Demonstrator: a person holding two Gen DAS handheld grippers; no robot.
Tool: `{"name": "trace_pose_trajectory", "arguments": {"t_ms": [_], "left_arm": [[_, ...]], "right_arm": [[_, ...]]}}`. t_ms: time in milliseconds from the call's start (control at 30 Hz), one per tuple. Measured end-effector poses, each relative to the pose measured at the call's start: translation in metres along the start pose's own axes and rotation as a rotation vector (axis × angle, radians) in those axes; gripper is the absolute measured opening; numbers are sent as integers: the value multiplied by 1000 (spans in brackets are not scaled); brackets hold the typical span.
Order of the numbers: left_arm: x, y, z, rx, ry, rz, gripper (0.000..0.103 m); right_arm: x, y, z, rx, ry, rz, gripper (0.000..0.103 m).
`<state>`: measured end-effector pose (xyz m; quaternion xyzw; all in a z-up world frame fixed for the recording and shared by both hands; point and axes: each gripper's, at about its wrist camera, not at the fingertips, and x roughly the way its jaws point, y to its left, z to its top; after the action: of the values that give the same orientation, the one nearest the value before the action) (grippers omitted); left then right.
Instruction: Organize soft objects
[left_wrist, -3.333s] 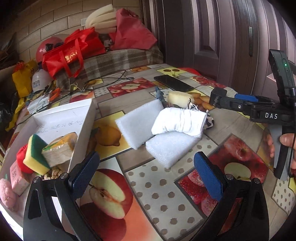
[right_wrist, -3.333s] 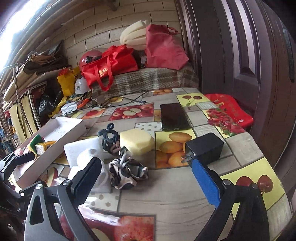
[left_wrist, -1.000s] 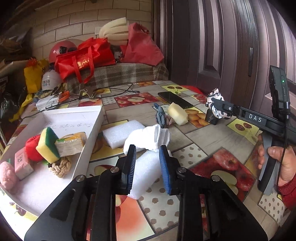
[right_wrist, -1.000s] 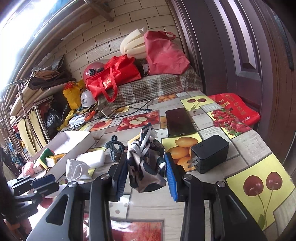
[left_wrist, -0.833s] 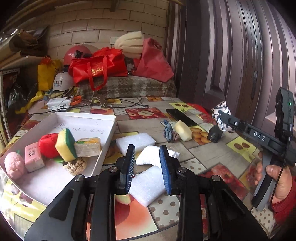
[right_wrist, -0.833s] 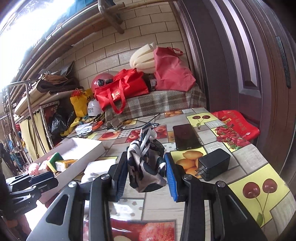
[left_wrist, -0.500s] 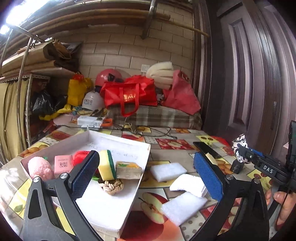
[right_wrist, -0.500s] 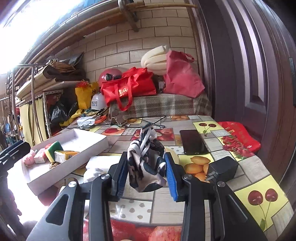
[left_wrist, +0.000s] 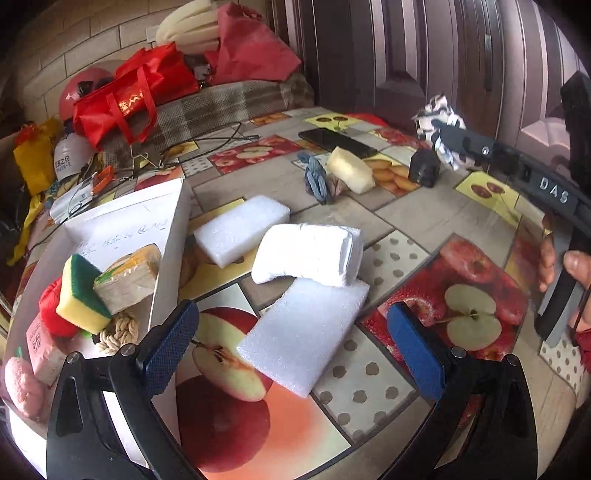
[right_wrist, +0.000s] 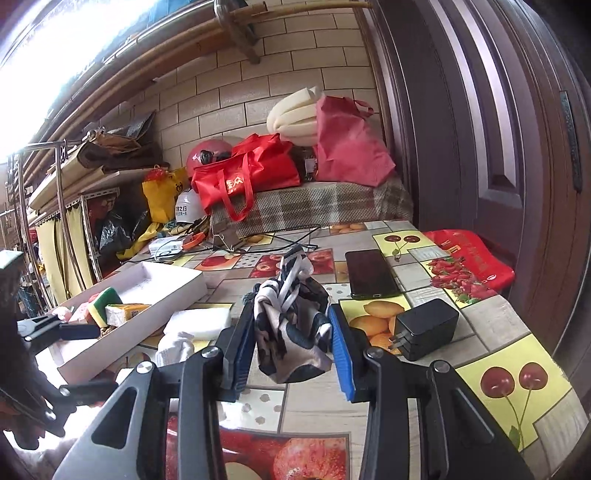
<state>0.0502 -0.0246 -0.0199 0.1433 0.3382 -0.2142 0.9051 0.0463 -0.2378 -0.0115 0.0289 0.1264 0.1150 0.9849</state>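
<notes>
Left wrist view: the left claw (left_wrist: 291, 343) is hanging with its pads wide apart and empty, directly over the near white foam slab (left_wrist: 304, 334), which is lying on the surface (left_wrist: 388, 225) between the pads with its long axis running away from the camera and slightly rightward. Touching its far end is one folded white cloth (left_wrist: 308, 254), lying crosswise; a second foam slab (left_wrist: 242, 230) is sitting just beyond. The white box (left_wrist: 168, 251) is standing to the left, holding roughly seven soft items. Farther off are lying one yellow sponge block (left_wrist: 349, 170) and one blue-grey knotted cord (left_wrist: 316, 179). The left claw is judged nearer to both slabs and the cloth. Right wrist view: the right claw (right_wrist: 291, 334) is clamping one black-and-white patterned cloth (right_wrist: 291, 325), raised off the surface; the box is lying to its left, so the carry is judged to run leftward.
</notes>
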Motion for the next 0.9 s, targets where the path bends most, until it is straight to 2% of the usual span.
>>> {"name": "trace_pose_trajectory", "arguments": {"t_ms": [67, 200, 233, 300, 333, 367, 433, 567, 700, 800, 900], "left_arm": [[12, -6, 2, 21, 37, 14, 103], [30, -6, 1, 29, 127, -6, 103], [33, -6, -1, 29, 147, -20, 100], [31, -4, -6, -3, 137, -76, 85], [29, -3, -8, -18, 136, -101, 69], [26, -4, -8, -20, 125, -95, 60], [23, -6, -9, -20, 115, -91, 58], [14, -13, 7, -82, 13, -124, 56], [9, -30, 21, -51, -88, -116, 56], [-20, -33, 11, -20, -209, -95, 56], [-53, -17, -7, -89, -333, -48, 56]], "right_arm": [[1, 2, -1, -8, 4, 7, 38], [2, 2, -1, -9, 10, 22, 38], [2, 1, -1, -6, 11, 24, 38], [2, -1, -1, 3, 11, 28, 38], [2, -3, -1, 7, 10, 29, 38], [2, -4, -1, 11, 10, 30, 38], [2, -5, -1, 15, 11, 30, 38], [1, -8, 0, 31, 2, 19, 38], [-1, -14, 0, 68, -9, -1, 38], [-3, -15, 0, 72, -21, -6, 38], [-5, -7, 0, 37, -34, -6, 38]]}}
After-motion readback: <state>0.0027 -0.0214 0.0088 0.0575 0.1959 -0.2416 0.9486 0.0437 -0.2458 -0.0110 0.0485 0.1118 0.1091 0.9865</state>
